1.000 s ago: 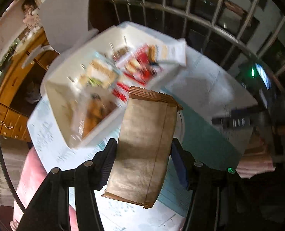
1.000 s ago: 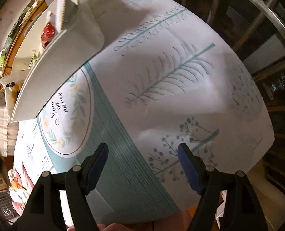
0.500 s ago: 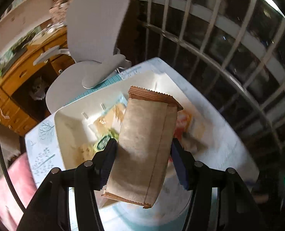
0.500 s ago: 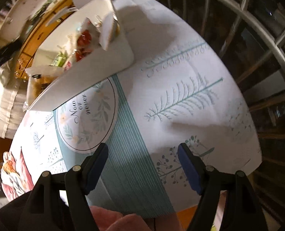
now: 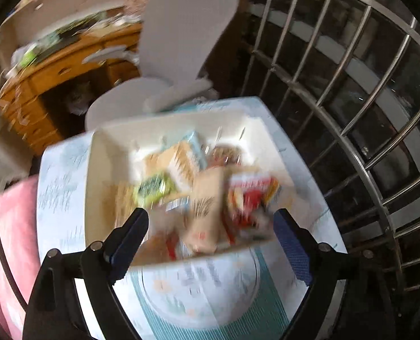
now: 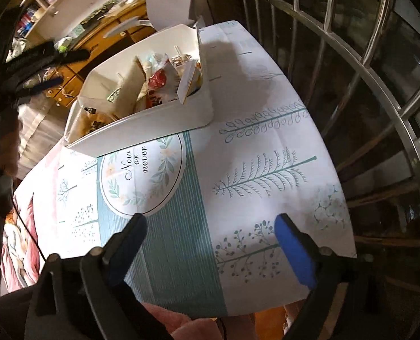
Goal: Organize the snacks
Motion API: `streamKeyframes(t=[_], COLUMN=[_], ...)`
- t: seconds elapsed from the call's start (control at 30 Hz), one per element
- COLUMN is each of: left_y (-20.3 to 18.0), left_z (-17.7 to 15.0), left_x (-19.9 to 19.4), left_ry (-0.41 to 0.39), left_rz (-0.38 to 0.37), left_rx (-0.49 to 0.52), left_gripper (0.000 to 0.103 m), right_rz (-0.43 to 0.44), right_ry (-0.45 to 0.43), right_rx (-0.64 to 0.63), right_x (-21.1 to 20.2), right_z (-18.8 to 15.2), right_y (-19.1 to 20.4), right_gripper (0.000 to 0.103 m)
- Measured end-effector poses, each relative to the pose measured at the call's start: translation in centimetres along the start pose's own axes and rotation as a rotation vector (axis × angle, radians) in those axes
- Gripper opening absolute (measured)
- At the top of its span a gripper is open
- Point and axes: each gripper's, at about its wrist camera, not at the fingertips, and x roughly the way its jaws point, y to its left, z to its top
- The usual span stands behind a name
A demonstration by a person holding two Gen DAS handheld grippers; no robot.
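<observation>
Hovering: left gripper hangs above the white bin, pointed steeply down into it
Left jaws: opening, spread wide; nothing pressed between the pads
Brown packet: lies in the bin among the other snacks, below and between the left fingers, clear of both pads; the picture is blurred here
Bin position: on the patterned tablecloth, at the far end, in front of the white chair
Right gripper: over bare tablecloth, well apart from the bin, which sits up and to the left in its view
Right jaws: opening, wide, nothing between them
Person: fingertips visible at the bottom edge of the right wrist view
Change, left: a second ago the brown packet stood clamped between the left pads; now it is released and rests in the bin
Change, right: the bin looks smaller and farther off than a second ago, with more tablecloth in view
</observation>
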Motion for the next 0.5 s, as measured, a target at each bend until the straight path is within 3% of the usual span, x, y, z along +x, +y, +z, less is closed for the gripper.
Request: streamKeyframes(t=[0.33, 0.4, 0.5], left_y=[0.6, 0.5, -0.2], left_z=[-13.5, -15.5, -17.4], left_x=[-3.2, -4.0, -5.2], left_ry=[0.133, 0.157, 0.174], left_rz=[0.067, 0.037, 0.072], left_rx=[-0.278, -0.307, -0.314], left_gripper=[0.089, 0.089, 0.089], right_rz=[0.054, 0.048, 0.057], right_ry=[-0.011, -0.005, -0.002], right_rx=[-0.091, -0.101, -0.111], right_x=[-0.7, -1.1, -2.1], right_z=[-2.3, -2.7, -3.0], right_y=[-0.5, -0.4, -0.2], right_gripper=[0.099, 0.101, 0.103])
